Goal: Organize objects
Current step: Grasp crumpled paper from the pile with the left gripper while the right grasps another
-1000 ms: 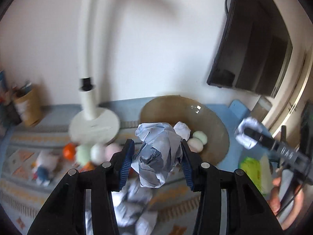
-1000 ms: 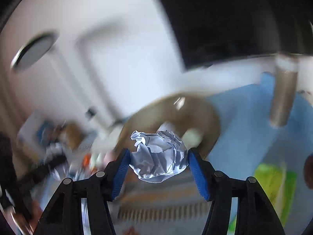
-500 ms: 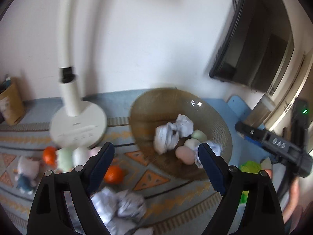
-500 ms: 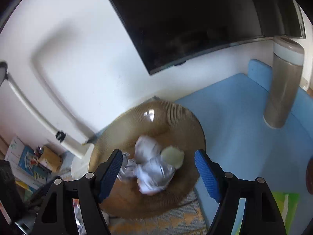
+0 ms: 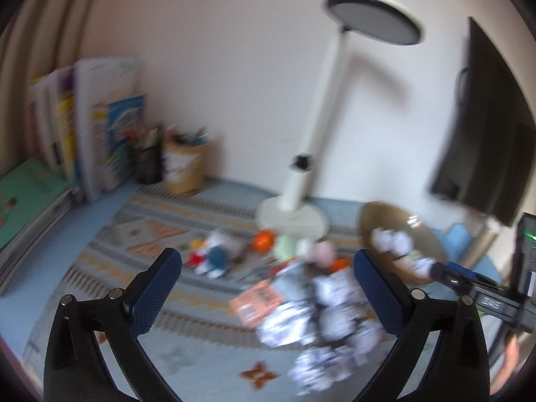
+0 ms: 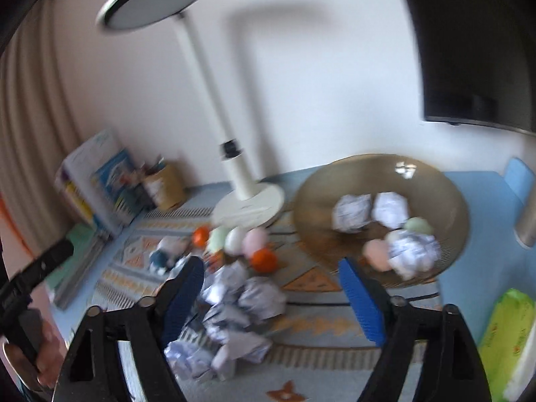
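A brown glass bowl (image 6: 445, 201) holds three crumpled paper balls (image 6: 351, 212) and pastel eggs (image 6: 417, 224); it also shows in the left wrist view (image 5: 372, 217). A pile of crumpled paper balls (image 6: 234, 305) lies on the patterned mat, also in the left wrist view (image 5: 321, 311). My left gripper (image 5: 268, 288) is open and empty, raised above the mat left of the pile. My right gripper (image 6: 271, 293) is open and empty, raised above the pile's right side, near the bowl.
A white desk lamp (image 6: 248, 201) stands behind the pile. Pastel eggs (image 6: 236, 239) and orange balls (image 6: 264, 259) lie by its base, a small plush toy (image 5: 214, 258) to the left. Books (image 5: 97, 127) and pen cups (image 5: 184, 164) stand far left. A green packet (image 6: 506, 328) lies right.
Both grippers let go of their paper balls into the bowl, opened, and have swung back left toward the pile on the mat.
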A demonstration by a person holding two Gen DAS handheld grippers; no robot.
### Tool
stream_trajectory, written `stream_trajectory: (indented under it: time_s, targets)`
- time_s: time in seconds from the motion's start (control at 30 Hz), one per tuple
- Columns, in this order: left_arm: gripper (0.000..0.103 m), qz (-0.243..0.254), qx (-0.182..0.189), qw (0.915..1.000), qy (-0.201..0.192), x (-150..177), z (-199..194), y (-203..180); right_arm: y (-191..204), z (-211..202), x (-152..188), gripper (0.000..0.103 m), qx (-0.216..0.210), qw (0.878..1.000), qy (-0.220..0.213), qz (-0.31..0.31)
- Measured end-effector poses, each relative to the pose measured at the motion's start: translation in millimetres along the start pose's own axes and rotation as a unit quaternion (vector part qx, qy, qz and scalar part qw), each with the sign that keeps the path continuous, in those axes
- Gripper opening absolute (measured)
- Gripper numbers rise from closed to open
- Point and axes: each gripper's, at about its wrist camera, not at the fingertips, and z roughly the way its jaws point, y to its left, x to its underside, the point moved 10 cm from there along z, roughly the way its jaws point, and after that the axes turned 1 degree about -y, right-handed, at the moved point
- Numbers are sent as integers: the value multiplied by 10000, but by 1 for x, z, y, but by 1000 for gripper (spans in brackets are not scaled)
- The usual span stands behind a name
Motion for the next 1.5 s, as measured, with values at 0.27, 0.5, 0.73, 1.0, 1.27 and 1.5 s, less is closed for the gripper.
stream_trajectory:
  time_s: [0.27,0.5,0.73,1.0,1.27,1.5]
  targets:
    - [102,74,-831,9950,543,74,58,71,-7,42,77,86,253,9992,281,123]
    - [102,-35,-814,9950,578,83,64,77,-22,55,94,88,471,9978,329,328]
    - [102,253,-679,9959,542,86,61,66,-13,55,93,91,562,9980,298,-6]
    - [102,531,154,9938,962,99,55,31,-17,50,91,92,125,9989,275,357]
    - [101,444,1648,9646,2012,142,53,-47,34,56,111,95,-776,9922,968,-113]
    - [79,416,1684,9571,2323,157,66,-69,41,72,119,78,-263,9936,972,-515]
